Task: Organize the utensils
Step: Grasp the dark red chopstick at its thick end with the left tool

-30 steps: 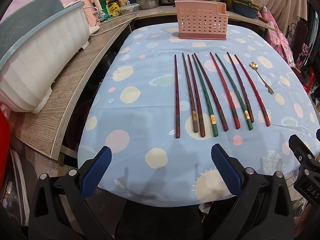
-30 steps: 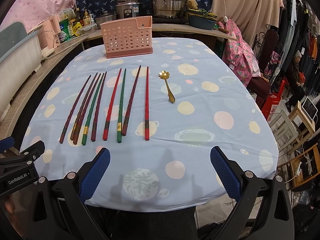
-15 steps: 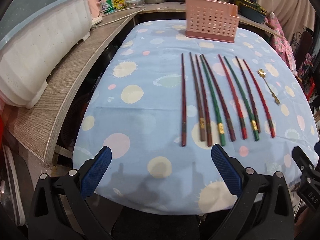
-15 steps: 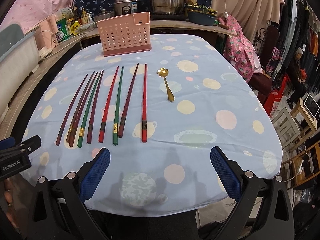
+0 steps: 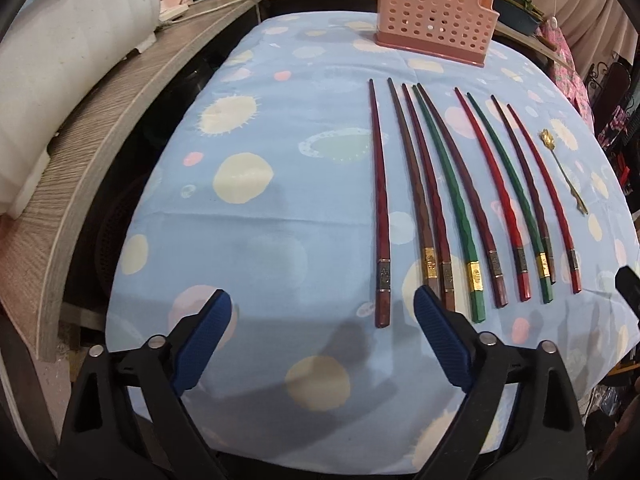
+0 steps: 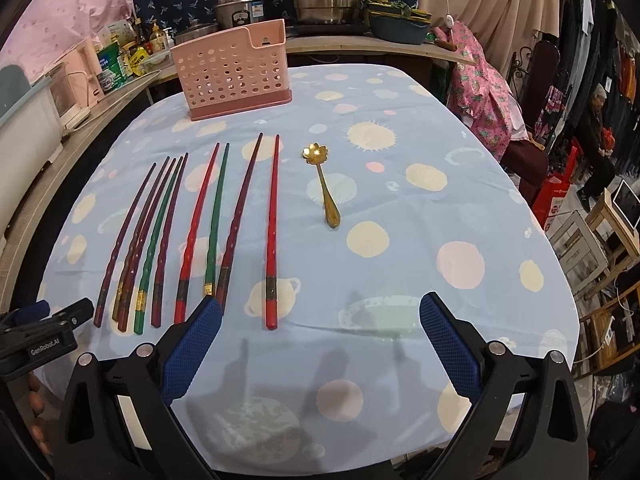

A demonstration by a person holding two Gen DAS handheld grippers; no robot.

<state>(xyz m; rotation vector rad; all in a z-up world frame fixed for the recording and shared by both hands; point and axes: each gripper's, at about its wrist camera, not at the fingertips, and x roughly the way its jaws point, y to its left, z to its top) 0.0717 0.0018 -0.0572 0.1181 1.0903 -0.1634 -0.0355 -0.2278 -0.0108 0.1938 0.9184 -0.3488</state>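
Several red, green and dark brown chopsticks [image 5: 460,200] lie side by side on the blue spotted tablecloth, also in the right wrist view [image 6: 192,232]. A gold spoon [image 6: 324,184] lies to their right; it also shows in the left wrist view [image 5: 564,172]. A pink perforated utensil holder [image 5: 434,12] stands at the far end, and in the right wrist view [image 6: 234,70]. My left gripper [image 5: 320,328] is open and empty above the near ends of the leftmost chopsticks. My right gripper [image 6: 320,328] is open and empty above the near end of the rightmost red chopstick.
A wooden counter [image 5: 100,128] runs along the table's left side with a white bin [image 5: 60,60] on it. Pots and bottles [image 6: 280,4] stand on the counter behind the table. A chair with pink cloth [image 6: 488,88] is at the right.
Both grippers have moved forward and lower over the table, closer to the near ends of the chopsticks. Nothing on the table has moved.
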